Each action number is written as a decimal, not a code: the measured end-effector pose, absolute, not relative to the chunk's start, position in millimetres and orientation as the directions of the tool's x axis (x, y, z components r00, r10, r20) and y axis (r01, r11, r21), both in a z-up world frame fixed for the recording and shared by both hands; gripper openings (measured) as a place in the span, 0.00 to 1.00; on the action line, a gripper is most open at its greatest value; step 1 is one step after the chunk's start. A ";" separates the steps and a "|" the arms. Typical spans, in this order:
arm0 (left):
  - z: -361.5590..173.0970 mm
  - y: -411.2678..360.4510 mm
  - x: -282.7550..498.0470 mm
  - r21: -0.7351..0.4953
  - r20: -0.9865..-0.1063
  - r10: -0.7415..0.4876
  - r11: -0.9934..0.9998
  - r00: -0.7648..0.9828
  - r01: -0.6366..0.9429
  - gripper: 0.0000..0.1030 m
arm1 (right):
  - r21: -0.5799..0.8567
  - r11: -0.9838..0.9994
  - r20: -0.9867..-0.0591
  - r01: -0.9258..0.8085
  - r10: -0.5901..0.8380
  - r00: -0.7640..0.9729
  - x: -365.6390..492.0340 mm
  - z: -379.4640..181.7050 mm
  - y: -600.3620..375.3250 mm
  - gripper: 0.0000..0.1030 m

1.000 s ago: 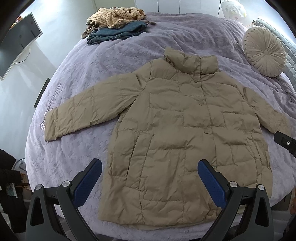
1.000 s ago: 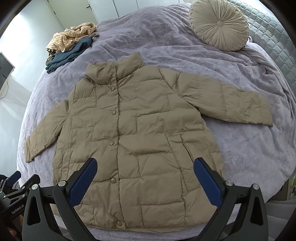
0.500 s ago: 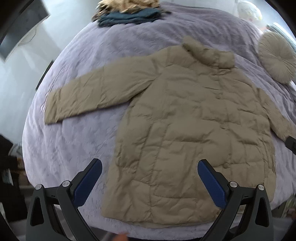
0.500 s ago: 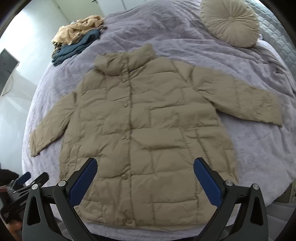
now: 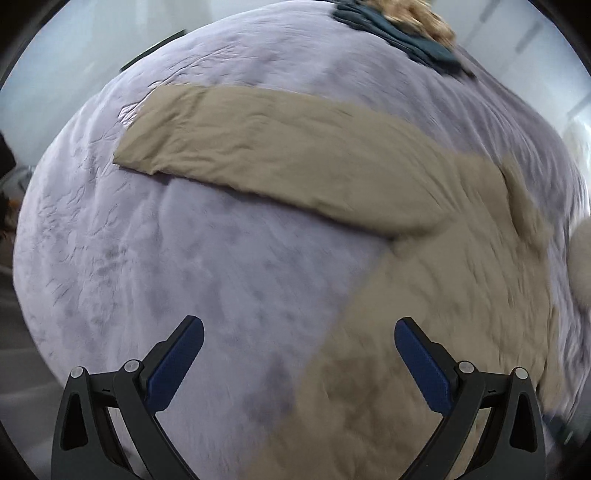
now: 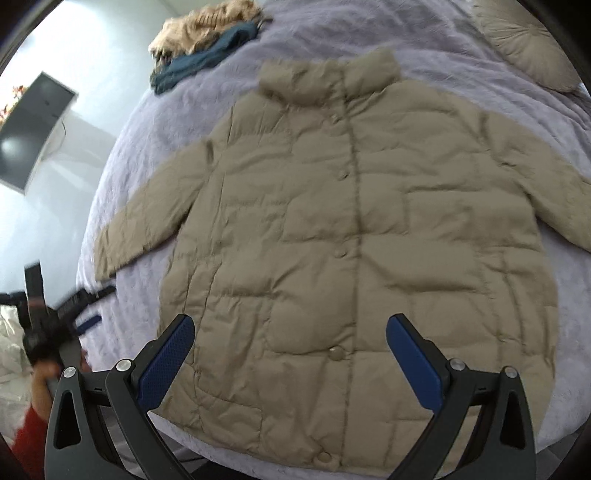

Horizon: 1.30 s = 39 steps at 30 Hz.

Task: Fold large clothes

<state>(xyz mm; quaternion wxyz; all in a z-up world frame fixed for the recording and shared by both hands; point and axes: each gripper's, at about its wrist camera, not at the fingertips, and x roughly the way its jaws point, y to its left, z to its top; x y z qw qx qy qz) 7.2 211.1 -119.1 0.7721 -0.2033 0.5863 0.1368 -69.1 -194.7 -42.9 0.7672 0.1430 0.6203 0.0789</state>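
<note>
A beige quilted puffer jacket lies flat, buttoned, front up on a lilac bed cover, sleeves spread. In the left wrist view its left sleeve stretches across the cover, the body at right. My left gripper is open and empty, above the cover below the sleeve, near the jacket's left side. It also shows in the right wrist view at far left. My right gripper is open and empty over the jacket's lower front.
A pile of tan and teal clothes lies at the bed's far left corner, also in the left wrist view. A round beige cushion sits at the far right. A dark monitor hangs on the left wall.
My left gripper has swung left and closer to the bed, now facing the left sleeve instead of the jacket body. My right gripper has moved closer over the jacket's lower front.
</note>
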 end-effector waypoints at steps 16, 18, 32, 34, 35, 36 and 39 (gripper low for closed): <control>-224.8 347.7 88.7 -0.543 -0.832 -0.231 0.531 0.505 -0.651 1.00 | 0.298 0.954 -0.945 -0.024 0.299 0.133 -19.9 -109.3 -127.3 1.00; -225.9 351.1 100.2 -0.563 -0.816 -0.233 0.530 0.530 -0.634 0.99 | 0.300 0.953 -0.943 -0.036 0.302 0.141 -10.6 -112.1 -121.9 1.00; -143.7 336.7 128.3 -0.523 -0.732 -0.151 0.750 0.665 -0.406 0.09 | 0.428 0.902 -0.880 -0.054 0.430 0.202 69.3 -120.5 -81.6 0.30; -121.0 329.4 128.8 -0.501 -0.709 -0.145 0.792 0.690 -0.349 0.09 | 0.522 0.853 -0.834 -0.019 0.515 0.199 86.8 -127.6 -77.4 0.26; -109.5 323.6 129.0 -0.491 -0.697 -0.146 0.811 0.702 -0.318 0.09 | 0.552 0.834 -0.813 -0.017 0.543 0.212 93.5 -128.9 -73.0 0.23; -99.8 322.2 122.5 -0.486 -0.685 -0.151 0.824 0.713 -0.293 0.09 | 0.573 0.820 -0.795 -0.024 0.562 0.227 100.4 -129.7 -67.4 0.22; -73.5 303.3 126.0 -0.462 -0.656 -0.173 0.862 0.734 -0.210 0.09 | 0.608 0.792 -0.760 -0.059 0.601 0.247 121.2 -138.8 -42.3 0.17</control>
